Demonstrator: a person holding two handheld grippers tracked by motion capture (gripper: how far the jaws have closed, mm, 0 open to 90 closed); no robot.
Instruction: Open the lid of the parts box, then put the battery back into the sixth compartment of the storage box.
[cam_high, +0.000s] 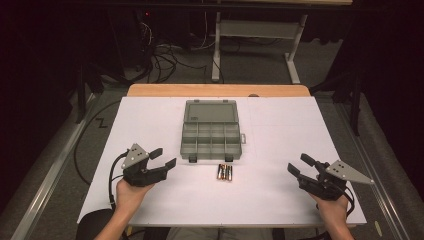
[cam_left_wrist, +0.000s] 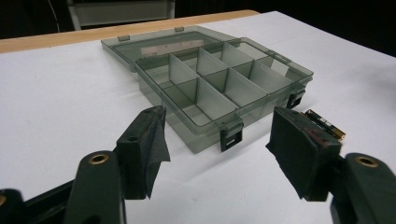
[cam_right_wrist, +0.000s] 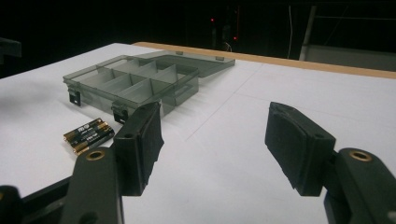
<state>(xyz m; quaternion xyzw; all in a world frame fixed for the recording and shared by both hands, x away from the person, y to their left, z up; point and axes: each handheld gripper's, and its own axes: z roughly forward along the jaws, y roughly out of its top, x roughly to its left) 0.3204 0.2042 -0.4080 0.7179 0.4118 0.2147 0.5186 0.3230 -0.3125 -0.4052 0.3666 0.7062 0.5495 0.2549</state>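
A smoky-grey clear compartment box (cam_high: 211, 140) lies open at the middle of the white table, its lid (cam_high: 210, 111) folded flat on the far side. Its compartments look empty. A small cluster of AA batteries (cam_high: 224, 172) lies just in front of the box. My left gripper (cam_high: 165, 157) is held low at the left, open, aimed toward the box (cam_left_wrist: 219, 79) with the batteries (cam_left_wrist: 327, 125) off to its right. My right gripper (cam_high: 298, 163) is at the right, open and holding nothing. It looks across bare table toward the batteries (cam_right_wrist: 88, 134) and box (cam_right_wrist: 130, 84).
The white table sheet (cam_high: 280, 135) ends at a wooden strip (cam_high: 218, 90) on the far side. Beyond it stand another table's white legs (cam_high: 216, 50) and tangled floor cables (cam_high: 165, 60). A metal rail (cam_high: 50, 175) runs along the left.
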